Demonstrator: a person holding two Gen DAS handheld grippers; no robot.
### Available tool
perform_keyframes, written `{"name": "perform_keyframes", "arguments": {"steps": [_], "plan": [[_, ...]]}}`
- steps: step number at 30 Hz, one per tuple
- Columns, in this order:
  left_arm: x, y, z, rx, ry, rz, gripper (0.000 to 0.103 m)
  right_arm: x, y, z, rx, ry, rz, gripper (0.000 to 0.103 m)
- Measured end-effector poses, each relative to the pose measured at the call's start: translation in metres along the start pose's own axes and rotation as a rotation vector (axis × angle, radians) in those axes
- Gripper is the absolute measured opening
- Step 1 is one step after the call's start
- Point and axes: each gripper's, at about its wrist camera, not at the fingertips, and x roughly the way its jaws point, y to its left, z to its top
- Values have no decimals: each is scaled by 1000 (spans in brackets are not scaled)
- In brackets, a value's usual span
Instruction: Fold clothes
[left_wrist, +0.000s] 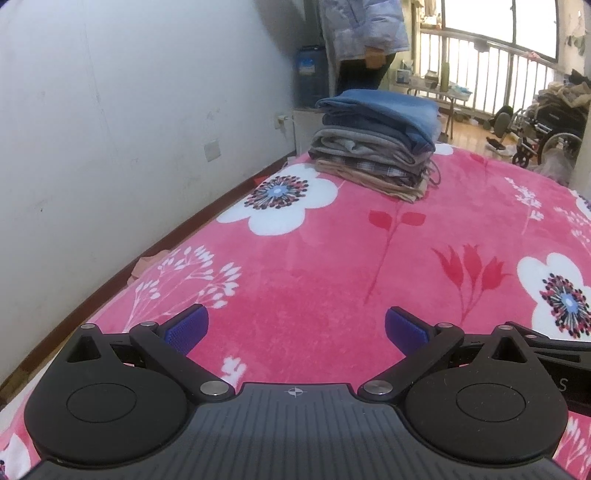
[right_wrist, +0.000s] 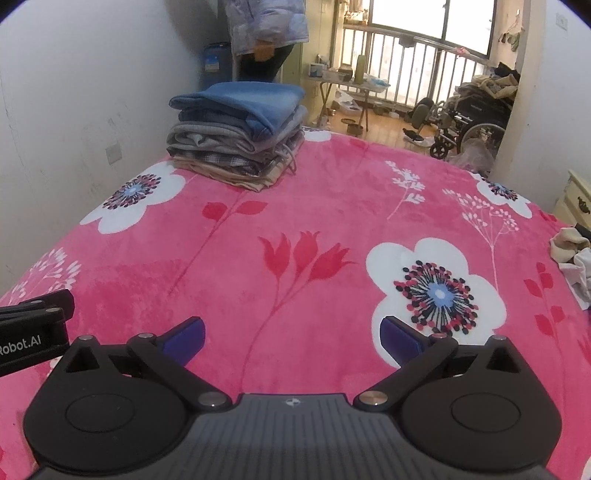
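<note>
Both grippers, left gripper (left_wrist: 296, 329) and right gripper (right_wrist: 291, 334), are hovering spread and empty, well short of the folded stack (right_wrist: 236, 134) (between garments, I judge), needing the crumpled clothes (right_wrist: 572, 264) next.

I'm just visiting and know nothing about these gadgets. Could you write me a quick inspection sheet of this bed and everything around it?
Surface: pink floral fleece blanket covers the bed.
Job's things: neat stack of folded clothes, blue fleece on top, at the far left; crumpled pale unfolded garments at the right edge.
Clutter: a drawstring trails from the stack.
Grippers: left gripper and right gripper both open, empty, above the blanket.
Cables: nothing seen.
Surroundings: white wall; a standing person in a pale padded jacket; blue water jug; folding table; wheelchair; window railing.
</note>
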Motion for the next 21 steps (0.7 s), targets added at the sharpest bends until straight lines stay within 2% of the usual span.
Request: {"name": "perform_keyframes", "arguments": {"steps": [21], "plan": [[1,-1,0,12,-1,1,103,2,-1,-2,1,8,-12,103]]}}
